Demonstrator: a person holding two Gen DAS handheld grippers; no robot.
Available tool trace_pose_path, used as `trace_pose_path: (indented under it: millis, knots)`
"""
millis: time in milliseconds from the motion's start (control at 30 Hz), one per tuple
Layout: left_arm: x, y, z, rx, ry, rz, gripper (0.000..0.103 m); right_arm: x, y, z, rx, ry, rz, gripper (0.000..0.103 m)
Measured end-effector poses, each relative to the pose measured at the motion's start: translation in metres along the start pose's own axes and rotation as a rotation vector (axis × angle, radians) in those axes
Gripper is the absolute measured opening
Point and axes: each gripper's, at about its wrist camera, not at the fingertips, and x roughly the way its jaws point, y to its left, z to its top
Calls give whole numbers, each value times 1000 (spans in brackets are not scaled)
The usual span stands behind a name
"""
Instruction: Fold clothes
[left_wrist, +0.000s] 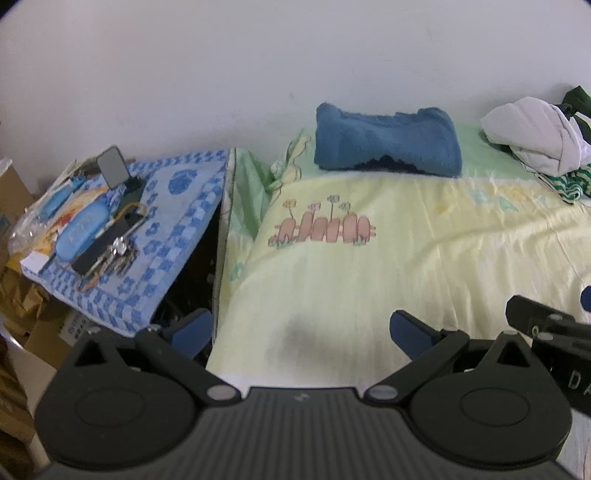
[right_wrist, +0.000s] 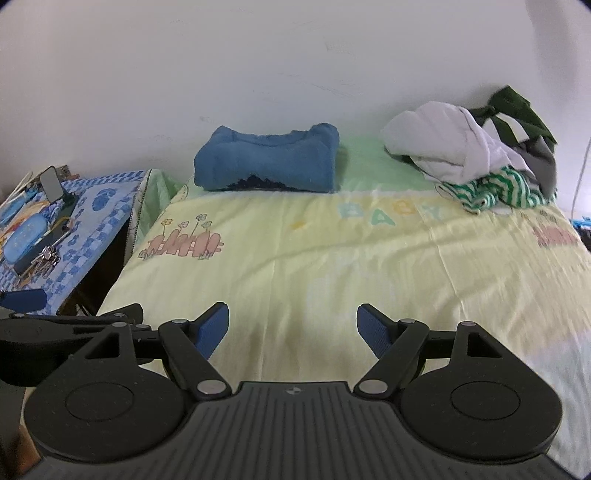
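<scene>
Both claws hover low over the near part of the bed (right_wrist: 332, 266), side by side, and neither carries anything. The left claw (left_wrist: 301, 328) has its blue-padded fingers spread wide apart over bare yellow sheet; the right claw (right_wrist: 291, 326) stands apart in the same way, with only sheet showing between its fingers.

The clothes lie at the far side of the bed, against the wall (right_wrist: 258, 66). A blue sweater (right_wrist: 267, 162) sits there as a neat, squared bundle, neckline up, so it already lies folded. Well to its right is a loose heap (right_wrist: 476, 162): a white garment on top, a green-and-white striped piece spilling out at the front, something grey and a dark green piece behind. None of that heap is folded. Left of the bed, a side surface (right_wrist: 99, 229) under a blue patterned cloth holds a phone on a stand, keys and a blue case, all apart from the clothes.

With one piece folded and a heap unfolded, my judgement is that the job stands between garments, both claws free. The next move most likely calls for a reach to the heap at the far right, a pinch on a single layer of the top white garment, and a pull onto the bare sheet in front, where there is room to spread it flat. The pieces look tangled, so a pull may drag a neighbour along.
</scene>
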Motion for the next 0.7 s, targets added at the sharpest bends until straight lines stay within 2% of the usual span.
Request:
trace_pose_path:
  millis: [333,500,700]
  knots:
    - [-5,6,-16,28,30,-70,102,-20,10,-18,19,-5,-58,79]
    - [-9,5,-26,17,21,-25,102,-25,15,-23,7,-9,-67,79]
    - [-9,7,-30,9,28,-49,102,-24,14,-26,0,-1,-63,79]
